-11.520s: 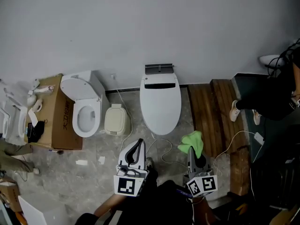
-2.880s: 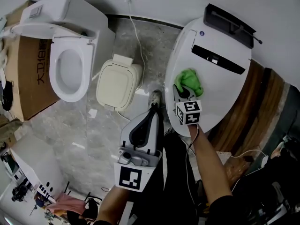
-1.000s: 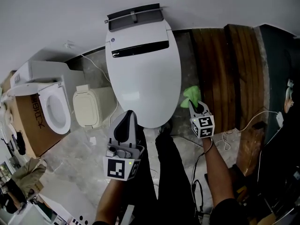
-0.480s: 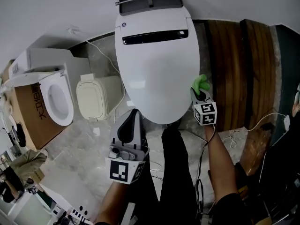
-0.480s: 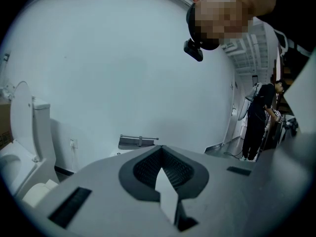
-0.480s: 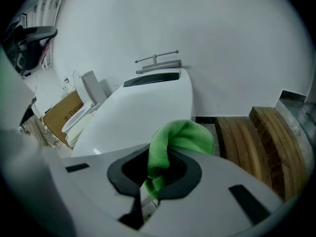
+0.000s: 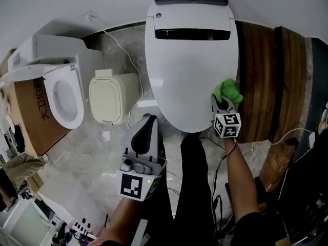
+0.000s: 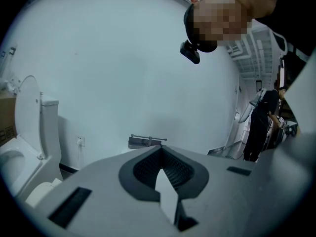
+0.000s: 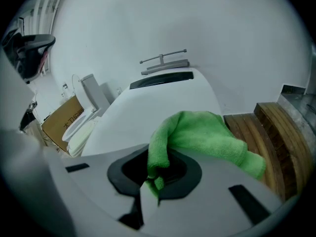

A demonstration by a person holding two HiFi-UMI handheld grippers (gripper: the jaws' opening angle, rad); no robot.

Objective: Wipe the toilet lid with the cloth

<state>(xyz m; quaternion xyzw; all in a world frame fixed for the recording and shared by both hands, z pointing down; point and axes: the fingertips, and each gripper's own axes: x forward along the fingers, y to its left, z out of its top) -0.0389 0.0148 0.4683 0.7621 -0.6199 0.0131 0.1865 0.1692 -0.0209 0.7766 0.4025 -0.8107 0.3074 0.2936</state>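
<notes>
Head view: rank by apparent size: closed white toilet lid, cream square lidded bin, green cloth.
1. closed white toilet lid, clearly largest
2. cream square lidded bin
3. green cloth, smallest; partly bunched, so its spread size is unclear

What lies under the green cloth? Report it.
The right edge of the toilet lid. The cloth, clamped in the jaws of the right gripper, covers that patch, so contact cannot be seen.

Right gripper fingers clamped on green cloth, white toilet lid beyond, wooden boards right
</notes>
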